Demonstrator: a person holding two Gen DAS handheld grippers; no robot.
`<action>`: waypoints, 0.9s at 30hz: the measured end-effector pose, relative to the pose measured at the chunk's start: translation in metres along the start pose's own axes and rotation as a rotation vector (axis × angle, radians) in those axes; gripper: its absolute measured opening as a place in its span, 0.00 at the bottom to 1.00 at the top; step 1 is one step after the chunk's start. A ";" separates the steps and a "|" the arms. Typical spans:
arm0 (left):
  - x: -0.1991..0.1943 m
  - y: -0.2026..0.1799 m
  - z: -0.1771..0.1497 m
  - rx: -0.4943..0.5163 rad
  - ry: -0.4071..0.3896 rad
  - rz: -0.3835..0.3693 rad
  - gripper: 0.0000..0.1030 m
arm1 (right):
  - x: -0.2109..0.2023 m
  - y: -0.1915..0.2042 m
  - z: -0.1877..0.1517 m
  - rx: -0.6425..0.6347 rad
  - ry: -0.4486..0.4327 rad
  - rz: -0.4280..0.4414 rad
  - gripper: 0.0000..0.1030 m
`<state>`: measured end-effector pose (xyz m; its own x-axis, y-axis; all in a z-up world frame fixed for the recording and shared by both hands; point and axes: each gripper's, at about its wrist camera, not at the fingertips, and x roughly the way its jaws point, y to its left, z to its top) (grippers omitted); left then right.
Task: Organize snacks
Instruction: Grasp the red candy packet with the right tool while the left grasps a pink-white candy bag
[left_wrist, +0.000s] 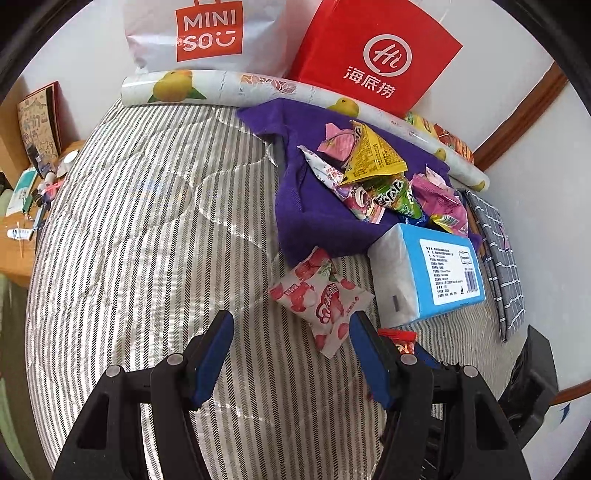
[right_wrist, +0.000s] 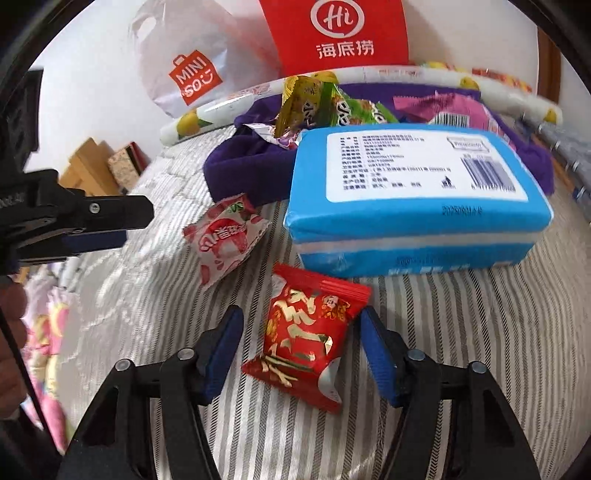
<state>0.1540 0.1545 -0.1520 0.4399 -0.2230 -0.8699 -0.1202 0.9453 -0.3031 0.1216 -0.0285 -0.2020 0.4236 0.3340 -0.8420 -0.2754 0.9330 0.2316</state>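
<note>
Right wrist view: right tongs part open, blue pads either side of a red snack packet lying flat on the striped bedcover; a gap shows between the left pad and the packet, the right pad stands just beside its upper right corner, contact not certain, no grip. Packet's long axis runs from upper right to lower left, crimped top edge pointing away toward the blue tissue pack, which lies just beyond it. Pink-and-white lychee packet to the upper left of the red one, apart from it, near the purple cloth. Left tongs enter from the left edge, pointing toward the lychee packet. Left wrist view: left tongs about half open, nothing between the pads, bedcover below. Lychee packet lies just ahead and toward the right finger, long axis slanting from upper left to lower right, its lower corner close to that pad. Heap of mixed snack packets on the purple cloth farther back; tissue pack to the right; red paper bag and white shopping bag against the wall.
</note>
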 end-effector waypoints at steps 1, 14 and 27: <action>0.000 0.001 0.000 0.000 -0.001 -0.001 0.61 | 0.001 0.002 0.000 -0.019 -0.007 -0.031 0.44; 0.031 -0.001 0.000 -0.007 0.032 -0.025 0.61 | -0.031 -0.041 -0.015 -0.086 -0.034 -0.007 0.40; 0.064 -0.038 -0.007 0.041 0.067 0.016 0.65 | -0.044 -0.112 -0.035 -0.049 -0.049 -0.106 0.40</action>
<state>0.1810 0.1027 -0.1990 0.3771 -0.2217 -0.8993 -0.0900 0.9576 -0.2738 0.1033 -0.1519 -0.2081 0.4941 0.2415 -0.8352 -0.2684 0.9561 0.1177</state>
